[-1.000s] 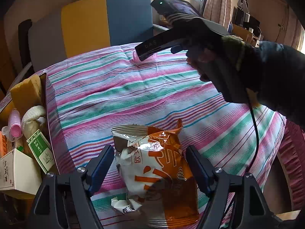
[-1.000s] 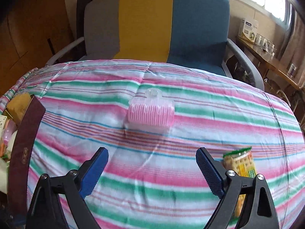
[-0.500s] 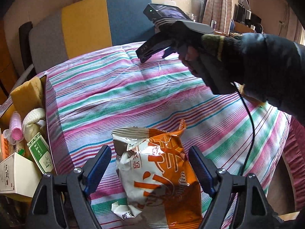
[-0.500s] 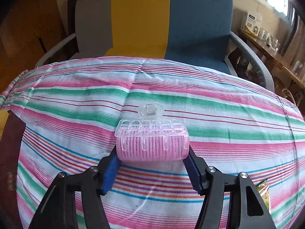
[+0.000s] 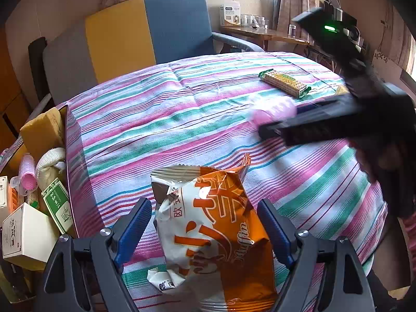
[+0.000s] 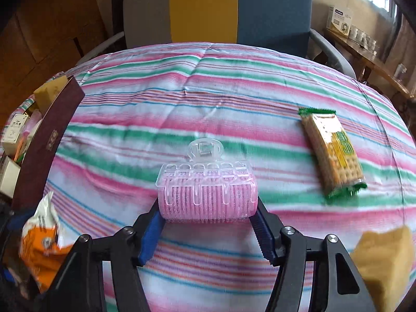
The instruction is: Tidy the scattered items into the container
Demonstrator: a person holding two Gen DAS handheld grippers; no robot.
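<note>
A pink hair roller with a clear clip (image 6: 208, 195) sits crosswise between the blue pads of my right gripper (image 6: 208, 223), which is shut on it above the striped cloth. In the left wrist view that roller (image 5: 273, 113) shows as a pink blur at the right. An orange and white muffin bag (image 5: 215, 231) lies on the cloth between the wide-open fingers of my left gripper (image 5: 205, 223), and the pads stand clear of it. The container, a cardboard box (image 5: 65, 135) with a dark red flap (image 6: 52, 135), stands at the left edge with several items in it.
A green and yellow cracker packet (image 6: 332, 153) lies on the striped cloth (image 5: 161, 119) at the right. A yellow sponge (image 6: 382, 262) sits near the right front. Behind the table stands a grey, yellow and blue armchair (image 5: 145, 33). A side table (image 5: 262, 32) holds a box.
My right gripper reached the roller, shut on it, then pulled back with it toward the right of the left wrist view. The left gripper stayed over the muffin bag.
</note>
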